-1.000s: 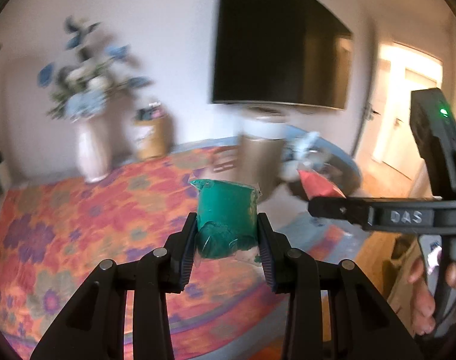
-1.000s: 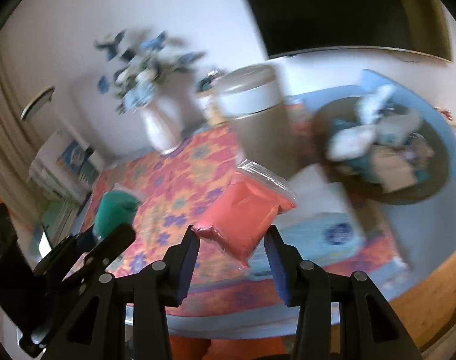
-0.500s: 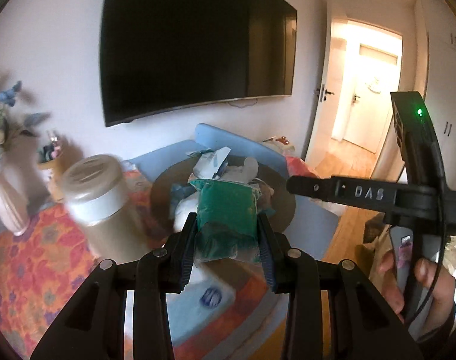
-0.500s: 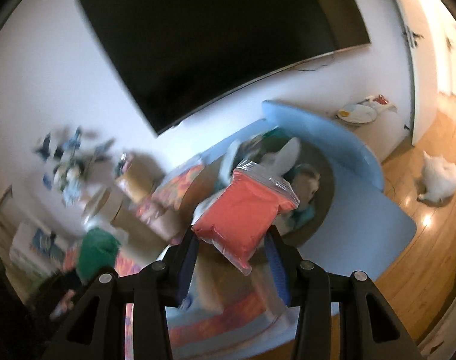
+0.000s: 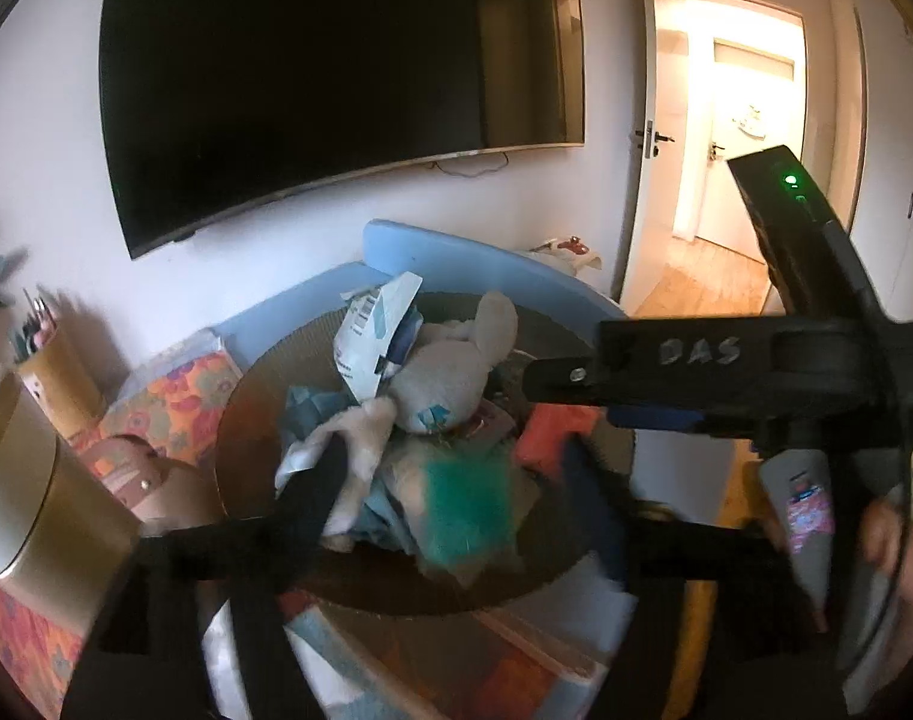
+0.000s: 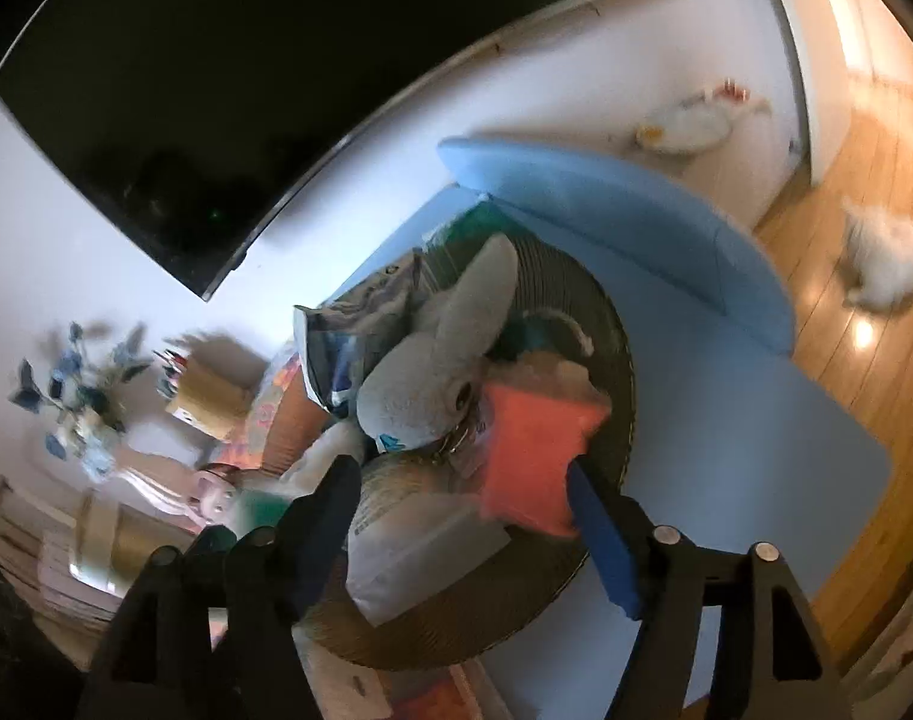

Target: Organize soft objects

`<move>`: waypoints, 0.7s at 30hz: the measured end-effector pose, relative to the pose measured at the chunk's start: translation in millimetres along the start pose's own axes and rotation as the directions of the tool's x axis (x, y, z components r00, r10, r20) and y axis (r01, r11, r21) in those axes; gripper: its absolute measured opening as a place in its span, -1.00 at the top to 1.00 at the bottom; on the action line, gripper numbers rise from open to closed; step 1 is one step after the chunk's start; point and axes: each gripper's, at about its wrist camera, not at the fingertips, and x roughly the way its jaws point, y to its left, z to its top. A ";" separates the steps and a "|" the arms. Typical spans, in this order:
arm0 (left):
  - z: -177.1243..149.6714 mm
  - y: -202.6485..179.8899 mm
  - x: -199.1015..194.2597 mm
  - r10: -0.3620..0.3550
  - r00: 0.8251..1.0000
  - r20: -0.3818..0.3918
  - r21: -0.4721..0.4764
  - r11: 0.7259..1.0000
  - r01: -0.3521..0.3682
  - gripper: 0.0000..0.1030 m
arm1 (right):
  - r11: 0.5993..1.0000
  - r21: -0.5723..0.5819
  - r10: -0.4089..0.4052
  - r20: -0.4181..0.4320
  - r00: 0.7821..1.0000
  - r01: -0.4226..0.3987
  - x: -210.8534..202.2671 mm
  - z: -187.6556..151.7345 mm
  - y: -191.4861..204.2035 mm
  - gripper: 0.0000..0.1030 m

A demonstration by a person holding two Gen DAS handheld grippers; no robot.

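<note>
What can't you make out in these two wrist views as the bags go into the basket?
- Left wrist: green bag is motion-blurred; whether it has landed is unclear.
- Right wrist: orange bag is smeared beside the right gripper, whose jaws are opening; contact unclear.
- Both views: what lies under the plush rabbit in the basket is hidden.
- Left gripper, also opening: fingers blurred.

A floral-clothed table [image 5: 174,396] carries a round brown basket [image 5: 246,414] beside a gold canister [image 5: 30,510].

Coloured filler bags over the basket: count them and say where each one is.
2: the green bag between the left gripper's opening jaws, the red bag beside the right gripper's opening jaws. Others may be buried.
</note>
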 end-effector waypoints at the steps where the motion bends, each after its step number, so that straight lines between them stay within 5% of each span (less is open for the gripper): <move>1: -0.5 -1.3 0.0 0.001 1.000 0.012 0.013 1.000 -0.001 -0.53 | 1.000 0.019 0.019 0.001 1.000 -0.019 -0.9 0.4 -5.3 -0.35; 7: -6.6 -10.2 -5.6 -0.025 1.000 0.001 0.048 0.999 0.025 -0.53 | 0.996 0.059 0.060 0.030 0.998 -0.062 -20.0 -6.1 -18.5 -0.36; 14: -19.6 -9.0 -63.9 -0.070 0.995 0.075 0.090 0.994 0.064 -0.53 | 0.996 -0.008 0.090 0.038 0.995 -0.090 -40.9 -30.2 -0.4 -0.36; 17: -30.5 3.6 -105.5 -0.061 0.991 0.122 0.123 0.991 0.046 -0.53 | 0.990 -0.106 0.095 0.017 0.995 -0.093 -53.5 -51.2 18.0 -0.46; 21: -46.5 52.1 -160.4 -0.058 0.987 0.147 0.013 0.998 0.057 -0.53 | 0.942 -0.331 0.036 -0.035 0.999 -0.046 -65.9 -87.3 59.7 -0.62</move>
